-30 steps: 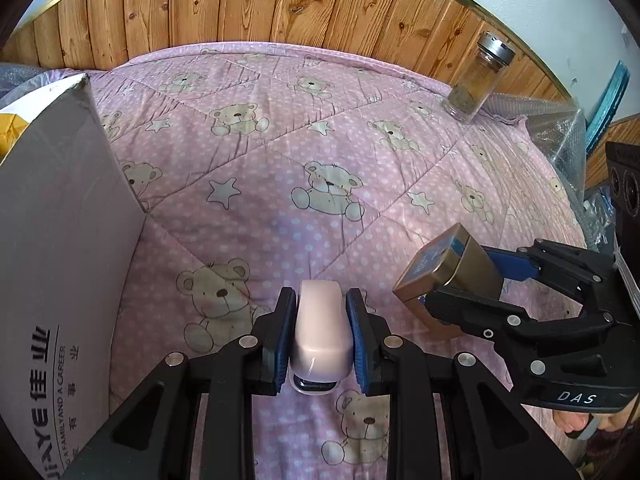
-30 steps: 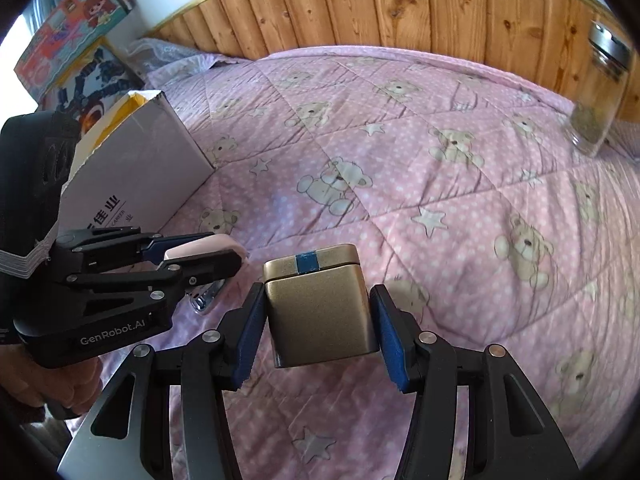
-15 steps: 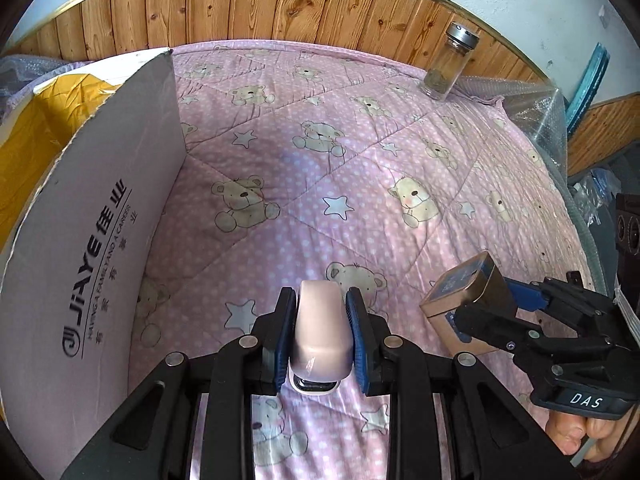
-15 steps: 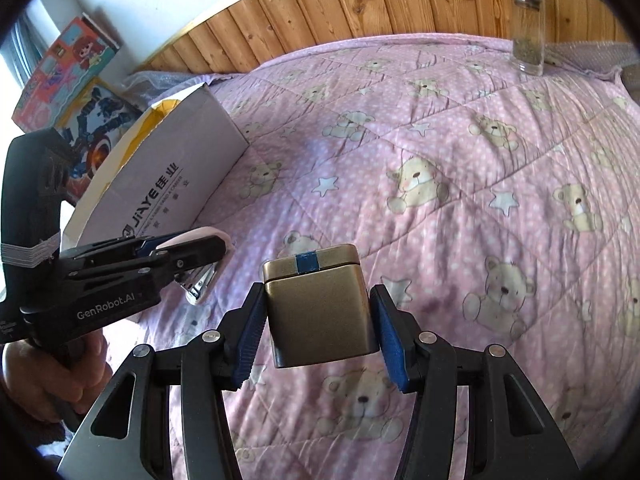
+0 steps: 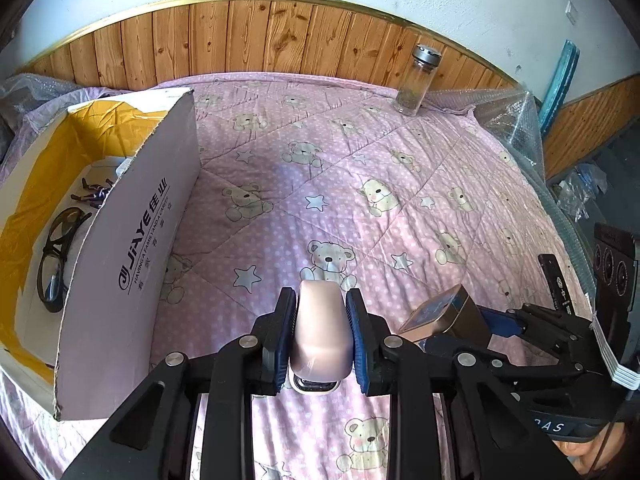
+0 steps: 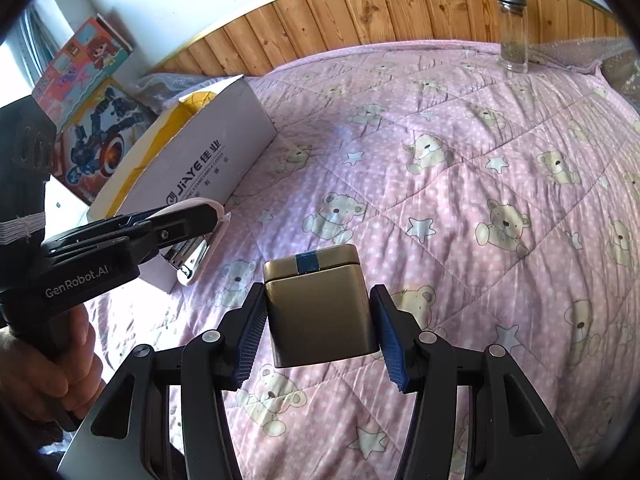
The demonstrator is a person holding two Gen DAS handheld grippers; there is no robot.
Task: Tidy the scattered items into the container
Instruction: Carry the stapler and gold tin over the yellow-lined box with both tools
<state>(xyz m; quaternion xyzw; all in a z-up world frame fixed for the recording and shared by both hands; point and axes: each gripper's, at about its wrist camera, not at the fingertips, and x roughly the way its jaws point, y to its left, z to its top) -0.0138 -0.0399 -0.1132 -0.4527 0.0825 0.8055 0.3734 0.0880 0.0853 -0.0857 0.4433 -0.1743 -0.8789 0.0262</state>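
Currently gripping pink stapler [image 5: 321,334] in left gripper [image 5: 321,344] jaws, gold tin [image 6: 320,308] in right gripper [image 6: 320,334] jaws, above bed [image 6: 480,160] beside box [image 5: 128,264]

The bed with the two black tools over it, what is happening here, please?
A person is tidying items into the cardboard box. The left tool is shut on a pink stapler, and the right tool holds a gold tin. Both are held above the pink quilt, beside the box. Glasses already lie inside. A glass jar stands on the far side.
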